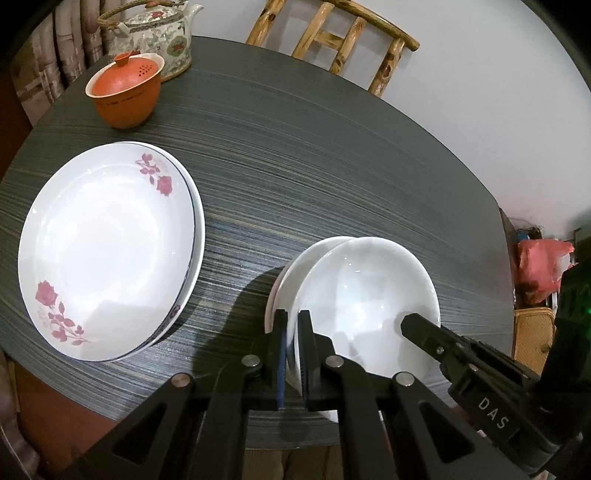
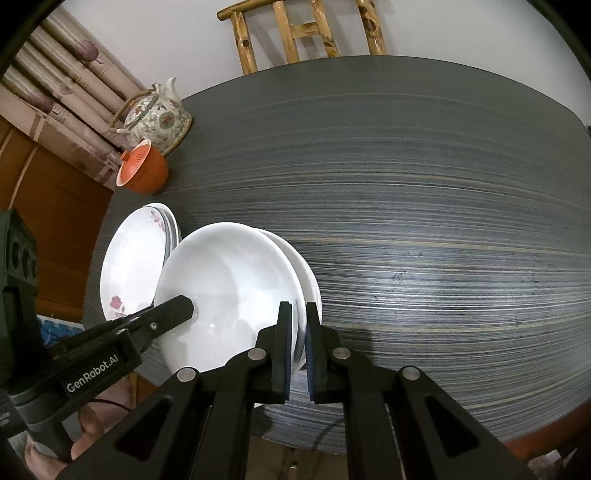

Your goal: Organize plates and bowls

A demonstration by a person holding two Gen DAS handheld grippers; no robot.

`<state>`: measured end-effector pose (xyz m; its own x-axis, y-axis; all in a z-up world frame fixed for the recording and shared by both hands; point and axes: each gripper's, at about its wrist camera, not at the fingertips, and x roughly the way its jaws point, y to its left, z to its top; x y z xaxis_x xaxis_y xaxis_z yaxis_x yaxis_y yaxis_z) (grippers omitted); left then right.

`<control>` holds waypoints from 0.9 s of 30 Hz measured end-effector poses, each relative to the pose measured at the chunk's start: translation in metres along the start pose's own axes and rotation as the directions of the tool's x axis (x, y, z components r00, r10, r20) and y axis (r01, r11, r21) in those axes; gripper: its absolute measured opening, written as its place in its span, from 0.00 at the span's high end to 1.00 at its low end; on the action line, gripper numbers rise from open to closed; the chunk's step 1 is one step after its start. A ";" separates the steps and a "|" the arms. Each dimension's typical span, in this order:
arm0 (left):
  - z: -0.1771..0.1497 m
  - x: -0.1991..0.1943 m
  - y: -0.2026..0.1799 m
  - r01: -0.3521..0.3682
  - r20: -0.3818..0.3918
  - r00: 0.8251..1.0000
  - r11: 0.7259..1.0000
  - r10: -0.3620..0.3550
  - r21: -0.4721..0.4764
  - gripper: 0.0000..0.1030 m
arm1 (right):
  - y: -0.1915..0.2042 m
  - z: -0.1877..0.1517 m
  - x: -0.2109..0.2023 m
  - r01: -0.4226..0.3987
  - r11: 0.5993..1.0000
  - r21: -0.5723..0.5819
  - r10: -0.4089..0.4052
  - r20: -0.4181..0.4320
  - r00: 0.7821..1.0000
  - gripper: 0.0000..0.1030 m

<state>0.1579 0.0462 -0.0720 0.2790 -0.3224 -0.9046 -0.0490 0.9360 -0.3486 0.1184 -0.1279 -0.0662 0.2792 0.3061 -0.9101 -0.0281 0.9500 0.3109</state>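
Note:
A plain white bowl [image 1: 369, 295] [image 2: 229, 280] rests, offset, over a second white bowl [image 1: 291, 269] [image 2: 306, 273] near the table's front edge. My left gripper [image 1: 293, 317] is shut on the upper bowl's left rim. My right gripper [image 2: 298, 310] is shut on its right rim. Each gripper shows in the other's view, the right gripper [image 1: 412, 323] and the left gripper [image 2: 183, 305], each with one finger inside the bowl. To the left lies a stack of white plates [image 1: 110, 251] [image 2: 136, 266] with red rose prints.
A dark striped round table [image 1: 332, 166] [image 2: 406, 221] bears everything. At its far left stand an orange lidded cup [image 1: 125, 92] [image 2: 144, 173] and a flowered teapot [image 1: 155, 37] [image 2: 159, 118]. A wooden chair [image 1: 332, 40] [image 2: 303, 33] stands behind. A hand [image 2: 92, 424] holds the left gripper.

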 end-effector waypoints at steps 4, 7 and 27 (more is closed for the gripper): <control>-0.001 -0.002 -0.002 0.002 0.000 1.000 1.000 -0.002 0.005 0.95 | -0.002 0.000 0.002 0.000 1.000 0.002 0.000 0.003 1.000 0.91; -0.001 0.000 -0.003 0.003 0.002 1.000 1.000 -0.003 0.008 0.95 | -0.004 -0.001 0.001 -0.001 1.000 0.003 0.001 0.006 1.000 0.91; -0.003 -0.005 -0.023 -0.075 0.015 0.997 0.995 0.075 0.070 0.95 | -0.006 -0.004 0.003 0.002 1.000 0.004 -0.002 0.023 1.000 0.87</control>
<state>0.1549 0.0258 -0.0603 0.2894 -0.2494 -0.9241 -0.0029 0.9652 -0.2614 0.1160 -0.1320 -0.0721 0.3009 0.3023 -0.9045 -0.0234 0.9505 0.3099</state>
